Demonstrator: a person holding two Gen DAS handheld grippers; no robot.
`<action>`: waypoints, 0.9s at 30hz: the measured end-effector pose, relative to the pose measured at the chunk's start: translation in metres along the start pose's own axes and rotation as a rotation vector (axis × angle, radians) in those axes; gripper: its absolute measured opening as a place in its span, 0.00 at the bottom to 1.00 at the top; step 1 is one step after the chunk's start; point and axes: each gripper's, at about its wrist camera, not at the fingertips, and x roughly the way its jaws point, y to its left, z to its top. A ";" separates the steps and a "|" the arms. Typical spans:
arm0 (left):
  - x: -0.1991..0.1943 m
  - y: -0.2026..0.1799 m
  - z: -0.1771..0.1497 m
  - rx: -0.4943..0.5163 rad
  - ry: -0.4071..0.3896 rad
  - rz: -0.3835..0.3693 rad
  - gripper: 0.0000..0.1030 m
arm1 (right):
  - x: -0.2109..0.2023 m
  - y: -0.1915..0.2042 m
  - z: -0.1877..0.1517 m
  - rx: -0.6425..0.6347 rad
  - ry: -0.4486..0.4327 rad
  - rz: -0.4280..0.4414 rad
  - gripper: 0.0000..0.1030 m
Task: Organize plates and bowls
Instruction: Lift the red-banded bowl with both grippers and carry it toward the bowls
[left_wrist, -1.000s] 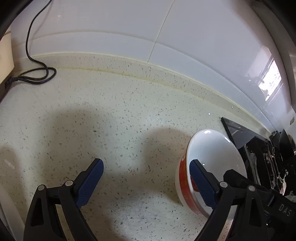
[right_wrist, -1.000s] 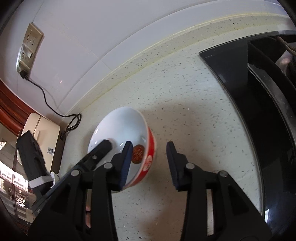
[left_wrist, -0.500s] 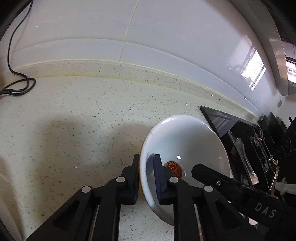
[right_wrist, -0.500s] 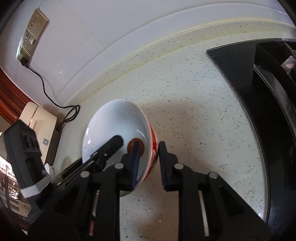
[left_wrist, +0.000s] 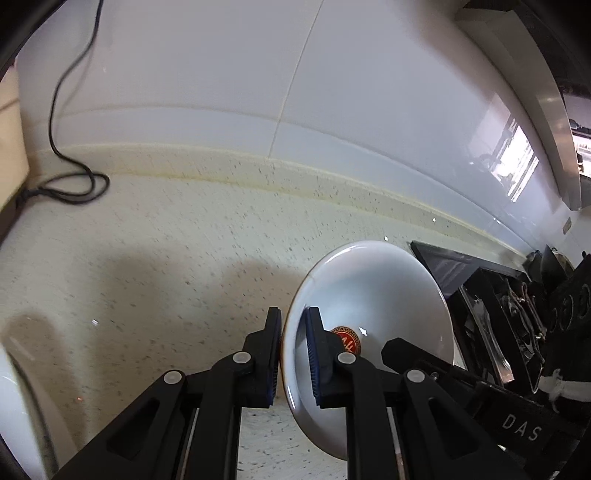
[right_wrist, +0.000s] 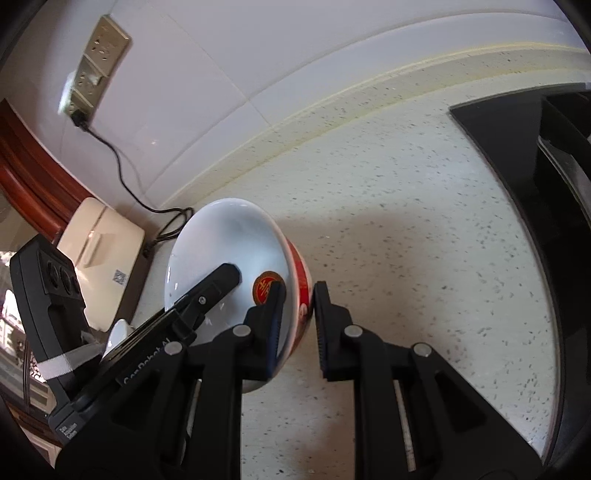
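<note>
I am pinching the white ceramic bowl with the red outer band (left_wrist: 369, 295) at opposite rims, left gripper (left_wrist: 293, 354) and right gripper (right_wrist: 299, 321) both clamped. It is tilting just above the speckled stone countertop (right_wrist: 406, 240). I judge the task barely begun; carrying and placing it remain.

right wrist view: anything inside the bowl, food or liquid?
No. The bowl shows only its bare white inside and a red emblem at the bottom.
</note>
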 end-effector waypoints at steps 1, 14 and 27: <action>-0.002 -0.003 0.000 0.009 -0.014 0.011 0.15 | -0.001 0.002 0.000 -0.007 -0.004 0.008 0.20; -0.030 0.001 -0.001 0.030 -0.104 0.065 0.15 | -0.005 0.017 -0.004 -0.040 -0.020 0.099 0.20; -0.071 0.021 -0.001 0.007 -0.181 0.075 0.15 | -0.002 0.050 -0.013 -0.135 -0.033 0.185 0.20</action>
